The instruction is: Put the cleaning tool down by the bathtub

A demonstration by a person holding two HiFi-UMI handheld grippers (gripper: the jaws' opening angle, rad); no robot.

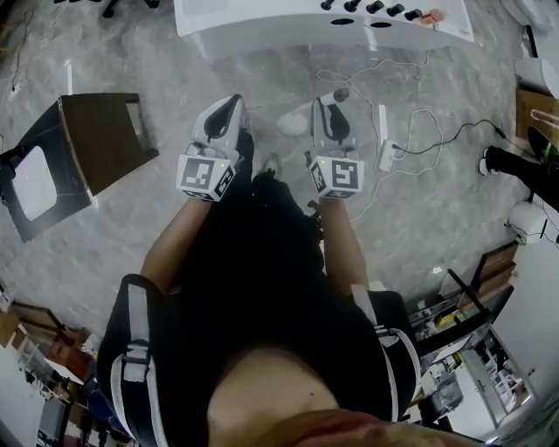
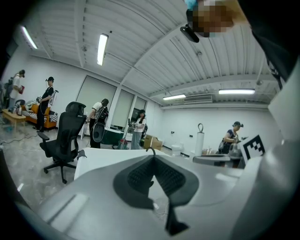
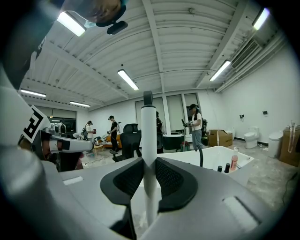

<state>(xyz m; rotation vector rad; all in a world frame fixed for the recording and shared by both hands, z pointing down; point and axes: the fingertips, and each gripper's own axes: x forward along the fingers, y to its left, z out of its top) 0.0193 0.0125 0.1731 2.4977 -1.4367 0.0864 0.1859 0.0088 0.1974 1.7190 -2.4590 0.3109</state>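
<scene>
The cleaning tool has a long white handle (image 3: 148,126) that stands upright between the pads of my right gripper (image 3: 148,161), which is shut on it. In the head view the right gripper (image 1: 330,100) is held over the floor in front of the white bathtub (image 1: 262,26), with the tool's white lower end (image 1: 293,124) just to its left. The tub (image 3: 220,157) lies right behind the handle. My left gripper (image 1: 229,103) hangs beside it; its jaws (image 2: 153,159) meet at the tips with nothing between them.
A power strip with white cables (image 1: 384,148) lies on the floor to the right. A dark wooden board (image 1: 105,140) lies to the left. Bottles (image 3: 233,162) stand on the tub's rim. An office chair (image 2: 63,140) and several people stand further off.
</scene>
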